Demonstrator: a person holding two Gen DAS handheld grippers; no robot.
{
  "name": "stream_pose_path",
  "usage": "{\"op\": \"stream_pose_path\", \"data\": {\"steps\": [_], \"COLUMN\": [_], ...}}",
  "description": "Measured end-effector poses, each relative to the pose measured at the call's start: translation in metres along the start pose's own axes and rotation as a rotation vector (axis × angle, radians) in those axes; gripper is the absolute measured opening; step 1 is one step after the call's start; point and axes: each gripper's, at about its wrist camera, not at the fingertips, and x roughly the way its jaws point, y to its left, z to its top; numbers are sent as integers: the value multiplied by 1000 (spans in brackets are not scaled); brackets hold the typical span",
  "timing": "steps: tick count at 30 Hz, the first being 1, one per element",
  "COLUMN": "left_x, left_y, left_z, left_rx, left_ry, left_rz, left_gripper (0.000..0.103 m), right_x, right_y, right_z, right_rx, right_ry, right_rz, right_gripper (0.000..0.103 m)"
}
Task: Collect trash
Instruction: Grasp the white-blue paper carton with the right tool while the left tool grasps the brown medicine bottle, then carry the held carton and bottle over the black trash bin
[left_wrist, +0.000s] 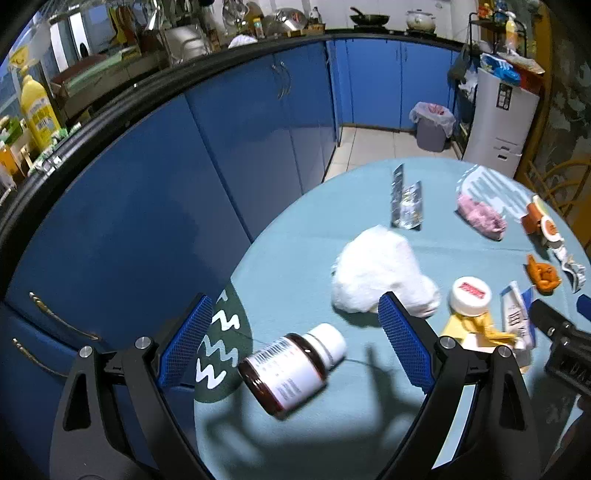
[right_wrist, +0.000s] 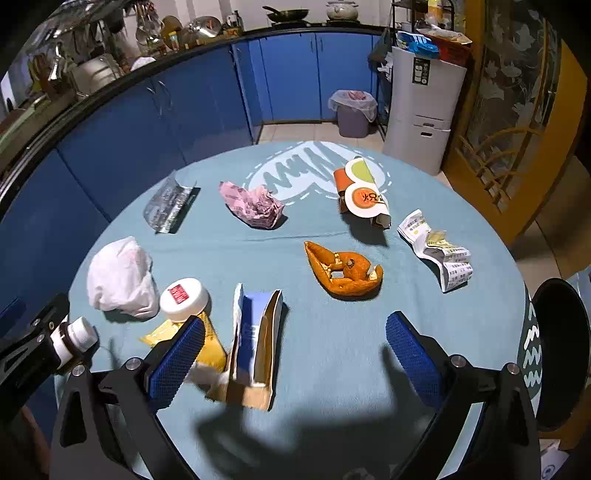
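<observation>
On the round table, trash is spread from edge to edge. At the left, the brown pill bottle is seen lying on its side between the wide-spread pads of the left gripper, not yet touched; it is judged rigid, light and smooth (likely to roll), so its labelled body should be taken across the middle. Beside it lie the soft white tissue wad and the white-lidded jar. The torn blue carton, flimsy and crushable, stands just inside the empty, wide-open right gripper. Further right are found orange peel and a crumpled leaflet. The bin stands well apart; its contents cannot be made out.
</observation>
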Motion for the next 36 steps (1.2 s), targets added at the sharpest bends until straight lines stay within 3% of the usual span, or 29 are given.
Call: {"op": "stream_pose_path", "data": {"steps": [1, 5, 10, 11, 12, 14, 15, 17, 25, 36], "left_x": [4, 23, 39, 42, 44, 45, 43, 40, 22, -34], "left_y": [2, 9, 9, 8, 8, 7, 5, 1, -15, -65], "left_z": [-1, -9, -21, -23, -24, -26, -26, -27, -26, -15], "left_rx": [-3, -20, -26, -28, -31, -48, -44, -34, -43, 31], "left_ry": [9, 61, 111, 123, 132, 134, 131, 121, 126, 17], "left_rz": [-2, -22, -34, -35, -37, -68, -71, -75, -139, -179], "left_gripper": [90, 90, 90, 89, 87, 67, 66, 48, 48, 47], "right_x": [3, 19, 29, 27, 27, 25, 23, 20, 4, -29], "right_y": [1, 5, 13, 15, 16, 18, 20, 21, 3, -41], "right_z": [1, -2, -10, -11, -11, -13, -13, -15, -16, -19], "right_rx": [-3, -17, -38, -47, -51, -61, -72, -91, -68, -15], "right_ry": [5, 58, 96, 86, 83, 78, 75, 68, 43, -22], "right_rz": [-17, -35, -39, -39, -30, -15, -14, -19, -12, 4], "right_gripper": [95, 61, 58, 53, 50, 35, 34, 32, 31, 31]}}
